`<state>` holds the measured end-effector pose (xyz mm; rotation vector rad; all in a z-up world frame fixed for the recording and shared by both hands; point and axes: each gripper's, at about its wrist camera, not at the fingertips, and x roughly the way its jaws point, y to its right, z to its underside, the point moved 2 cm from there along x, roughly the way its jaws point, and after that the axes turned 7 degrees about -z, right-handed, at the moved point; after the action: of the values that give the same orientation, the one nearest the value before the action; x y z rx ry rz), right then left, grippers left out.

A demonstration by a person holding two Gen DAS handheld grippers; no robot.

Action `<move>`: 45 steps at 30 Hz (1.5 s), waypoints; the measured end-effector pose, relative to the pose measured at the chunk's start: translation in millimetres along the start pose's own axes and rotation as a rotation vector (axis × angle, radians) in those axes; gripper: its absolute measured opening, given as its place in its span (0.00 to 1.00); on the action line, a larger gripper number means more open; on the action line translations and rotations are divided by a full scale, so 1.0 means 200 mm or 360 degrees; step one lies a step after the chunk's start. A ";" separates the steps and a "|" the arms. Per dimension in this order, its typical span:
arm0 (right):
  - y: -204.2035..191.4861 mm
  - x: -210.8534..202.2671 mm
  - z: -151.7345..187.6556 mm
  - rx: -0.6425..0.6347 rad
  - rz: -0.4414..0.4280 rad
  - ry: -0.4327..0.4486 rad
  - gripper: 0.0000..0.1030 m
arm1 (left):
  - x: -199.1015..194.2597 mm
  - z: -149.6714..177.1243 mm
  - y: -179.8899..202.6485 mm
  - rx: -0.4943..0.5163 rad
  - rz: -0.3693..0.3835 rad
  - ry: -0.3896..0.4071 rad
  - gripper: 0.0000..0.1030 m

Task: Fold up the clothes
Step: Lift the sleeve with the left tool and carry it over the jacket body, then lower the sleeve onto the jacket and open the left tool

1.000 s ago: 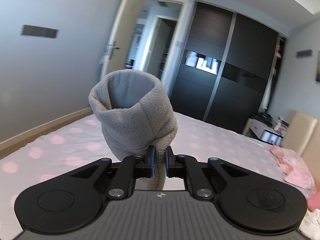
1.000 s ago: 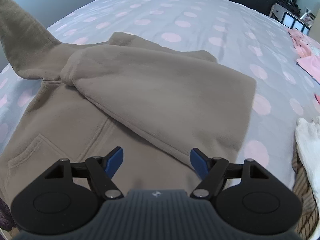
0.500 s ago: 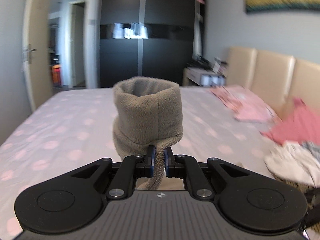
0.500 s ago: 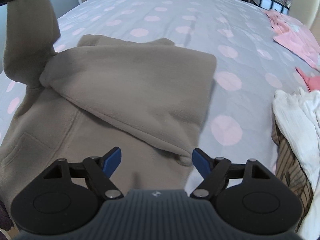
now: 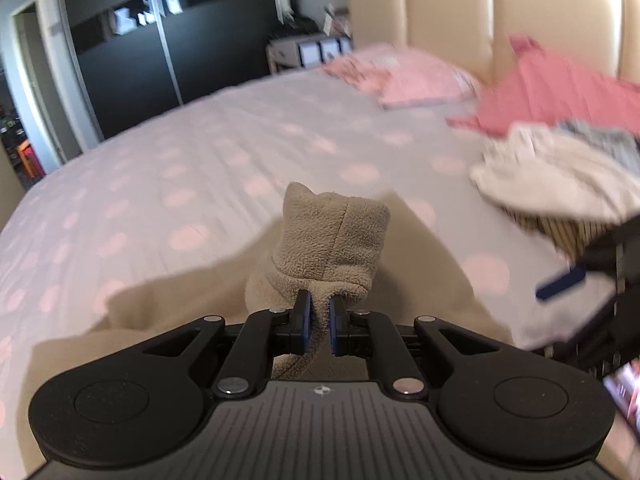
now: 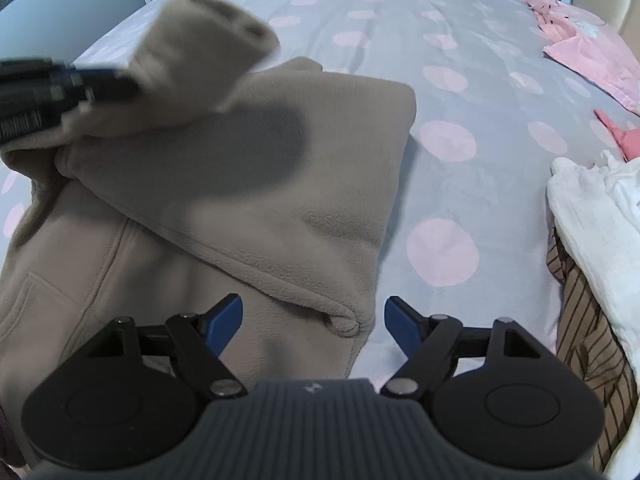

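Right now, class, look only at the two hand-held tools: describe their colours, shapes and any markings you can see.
Both match. The left tool and right tool have matte black linkage arms with silver pivot pins, ending in blue finger pads. Each has two round black discs flanking a grey ribbed body that carries a small white emblem. No cables, sleeves or hands are visible.

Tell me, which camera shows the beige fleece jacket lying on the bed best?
The right wrist view: the beige fleece jacket spreads across the dotted bedsheet, with its seam, pocket and folded-over sleeve. The left wrist view shows mostly the cuff pinched by the left gripper, blocking the rest.
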<state>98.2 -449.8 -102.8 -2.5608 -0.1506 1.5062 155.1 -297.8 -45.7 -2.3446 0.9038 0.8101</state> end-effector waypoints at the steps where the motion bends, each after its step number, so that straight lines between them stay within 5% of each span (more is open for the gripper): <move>1: 0.01 0.01 0.00 0.0001 0.0000 -0.0008 0.78 | 0.02 0.02 0.02 0.0029 0.0010 -0.0029 0.07; 12: 0.03 0.03 -0.12 0.0081 -0.0033 0.0034 0.78 | 0.10 0.17 0.11 0.0208 0.0155 -0.0238 0.12; 16: 0.00 0.00 -0.17 0.0107 -0.0079 0.0081 0.78 | 0.07 0.18 0.09 0.0116 0.0321 -0.0237 0.19; 22: -0.03 -0.06 -0.21 0.0108 -0.0136 0.0142 0.79 | -0.06 0.15 0.07 0.0113 0.0420 -0.0153 0.21; 28: 0.02 -0.09 -0.21 0.0189 -0.0173 0.0153 0.79 | -0.18 0.18 -0.07 0.0119 0.0349 -0.0090 0.38; 36: 0.09 -0.09 -0.19 0.0260 -0.0137 0.0146 0.79 | -0.25 0.30 -0.40 -0.0034 0.0104 -0.0084 0.41; 45: 0.07 -0.05 -0.25 0.0356 -0.0250 0.0173 0.79 | -0.27 0.43 -0.70 -0.0120 -0.0099 -0.0118 0.44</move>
<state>138.0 -469.1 -72.6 -2.3857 -0.1560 1.2492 193.1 -130.3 -37.3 -2.3779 0.7781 0.9134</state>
